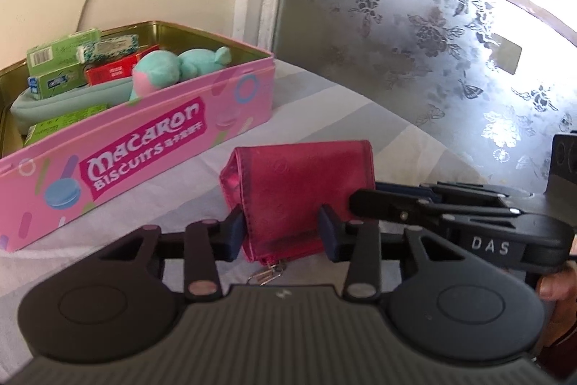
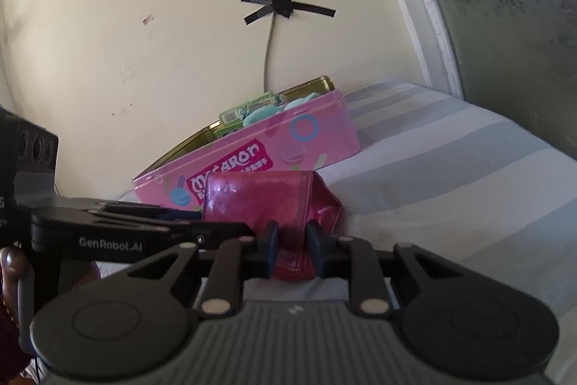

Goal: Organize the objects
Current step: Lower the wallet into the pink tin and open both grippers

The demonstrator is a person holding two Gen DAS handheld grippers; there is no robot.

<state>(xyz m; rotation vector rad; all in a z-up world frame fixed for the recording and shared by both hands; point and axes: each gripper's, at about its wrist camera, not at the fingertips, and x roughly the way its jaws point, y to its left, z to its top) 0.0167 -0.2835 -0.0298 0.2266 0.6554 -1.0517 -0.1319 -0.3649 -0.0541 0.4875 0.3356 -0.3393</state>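
A striped cloth covers the bench [image 1: 324, 103]. On its far left stands the pink biscuit tin [image 1: 144, 139], open, holding small boxes and a teal plush toy [image 1: 180, 65] (lying on a teal pouch). Near its right end the magenta wallet [image 1: 299, 190] stands on the cloth. The left gripper [image 1: 281, 233] and right gripper [image 2: 293, 249] each have jaws clamped on it.

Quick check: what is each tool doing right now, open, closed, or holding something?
Left tool: closed on the near end of the pink pouch.
Right tool: closed on the same pink pouch, at its other end.
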